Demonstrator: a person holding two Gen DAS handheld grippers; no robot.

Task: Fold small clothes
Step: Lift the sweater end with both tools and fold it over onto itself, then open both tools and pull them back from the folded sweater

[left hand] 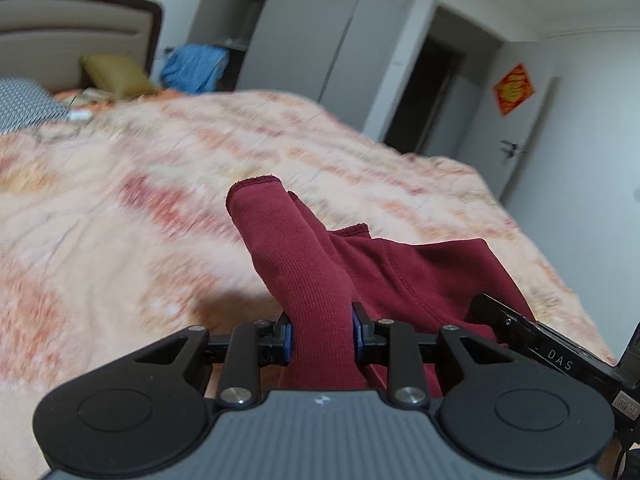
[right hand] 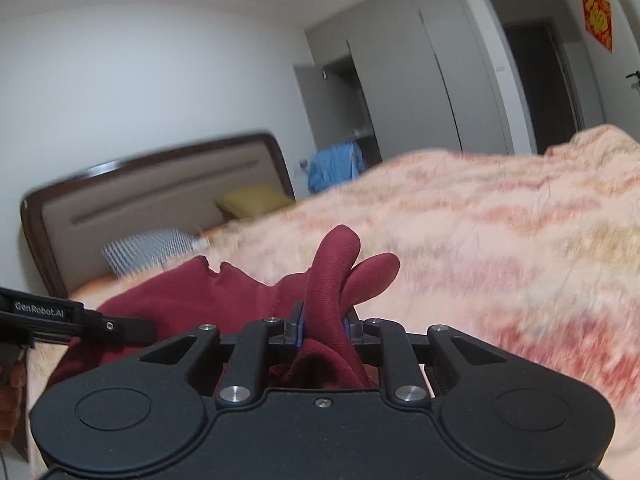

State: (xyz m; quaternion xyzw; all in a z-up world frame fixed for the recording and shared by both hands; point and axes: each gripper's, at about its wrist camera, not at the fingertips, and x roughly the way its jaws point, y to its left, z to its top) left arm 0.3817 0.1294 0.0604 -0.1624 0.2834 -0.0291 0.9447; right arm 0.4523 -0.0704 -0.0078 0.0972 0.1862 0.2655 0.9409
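A dark red knit garment (left hand: 420, 276) hangs lifted above the peach patterned bedspread (left hand: 120, 208). My left gripper (left hand: 322, 334) is shut on a ribbed cuff end that sticks up and forward between its blue pads. In the right wrist view my right gripper (right hand: 324, 326) is shut on another bunched fold of the same red garment (right hand: 192, 300), whose loops curl up past the fingertips. The cloth spans between the two grippers. The right gripper's black body (left hand: 560, 352) shows at the left view's right edge, and the left gripper's body (right hand: 60, 316) at the right view's left edge.
The bedspread (right hand: 500, 240) covers a wide bed with a brown padded headboard (right hand: 140, 200). A yellow pillow (left hand: 116, 74), a patterned pillow (left hand: 24, 104) and a blue cloth (left hand: 196, 68) lie at the far end. Grey wardrobes (left hand: 320, 28) and an open doorway (left hand: 424, 92) stand behind.
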